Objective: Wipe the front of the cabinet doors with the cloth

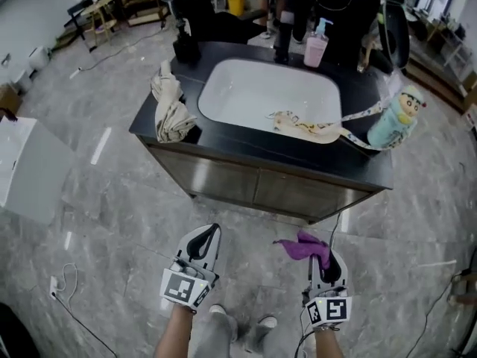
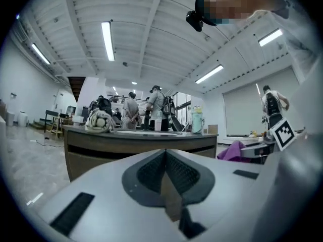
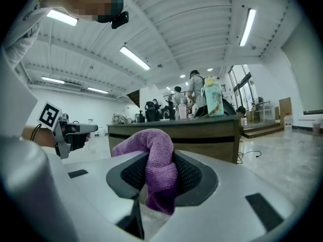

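The purple cloth (image 3: pixel 156 170) is clamped in the jaws of the right gripper (image 1: pixel 326 267), bunched over the tips and held in front of the cabinet doors (image 1: pixel 261 186) without touching them. The left gripper (image 1: pixel 203 243) is beside it, jaws together and empty. The black worktop (image 1: pixel 358 166) above the doors carries a white sink (image 1: pixel 253 88), with a crumpled towel (image 1: pixel 170 110) at its left edge and a figure bottle (image 1: pixel 395 119) near its front right corner.

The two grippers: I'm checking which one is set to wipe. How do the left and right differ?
The left gripper has its jaws shut together on nothing; the right gripper is shut on the purple cloth. The left gripper leans toward the right one; the right gripper points straight at the cabinet doors. Both hang short of the doors, touching nothing there.
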Available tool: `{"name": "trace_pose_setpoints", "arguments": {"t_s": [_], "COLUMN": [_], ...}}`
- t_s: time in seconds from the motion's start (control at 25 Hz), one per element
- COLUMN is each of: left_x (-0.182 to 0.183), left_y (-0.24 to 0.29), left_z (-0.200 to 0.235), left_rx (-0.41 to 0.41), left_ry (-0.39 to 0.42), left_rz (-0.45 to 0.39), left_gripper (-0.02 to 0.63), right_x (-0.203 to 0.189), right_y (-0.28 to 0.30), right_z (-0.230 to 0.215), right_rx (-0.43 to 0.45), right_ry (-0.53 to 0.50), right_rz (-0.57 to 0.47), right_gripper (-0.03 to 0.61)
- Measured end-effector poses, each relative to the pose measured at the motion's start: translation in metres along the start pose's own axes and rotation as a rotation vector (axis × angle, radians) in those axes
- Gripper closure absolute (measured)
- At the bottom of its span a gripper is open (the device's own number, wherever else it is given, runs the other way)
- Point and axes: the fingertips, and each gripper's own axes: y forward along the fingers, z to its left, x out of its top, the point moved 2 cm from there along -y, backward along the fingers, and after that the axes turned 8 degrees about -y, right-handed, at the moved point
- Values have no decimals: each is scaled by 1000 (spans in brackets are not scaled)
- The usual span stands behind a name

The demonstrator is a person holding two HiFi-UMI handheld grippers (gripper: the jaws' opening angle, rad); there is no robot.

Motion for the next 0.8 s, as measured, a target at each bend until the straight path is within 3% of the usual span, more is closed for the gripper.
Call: {"name": "trace_pose_setpoints", "arguments": {"t_s": [0.28, 0.44, 0.6, 0.8], "left_x": [135, 220, 298, 343], "left_y": [-58, -83, -96, -124], "left_z": [-92, -125, -161, -212], "left_rx": [-25, -10, -21, -67], "left_ry": [-30, -42, 19, 63], "left_rz": [103, 70, 2, -24], "left_gripper": [607, 607, 607, 607], "right_x": [184, 275, 354, 412], "right_y": [-79, -118, -147, -187], "right_z": [10, 8, 1, 11], "right_rx": [88, 114, 138, 174], "right_ry": [-19, -30, -59, -82], "right_rz": [31, 0, -83, -147], "right_gripper": [442, 442, 442, 442]}}
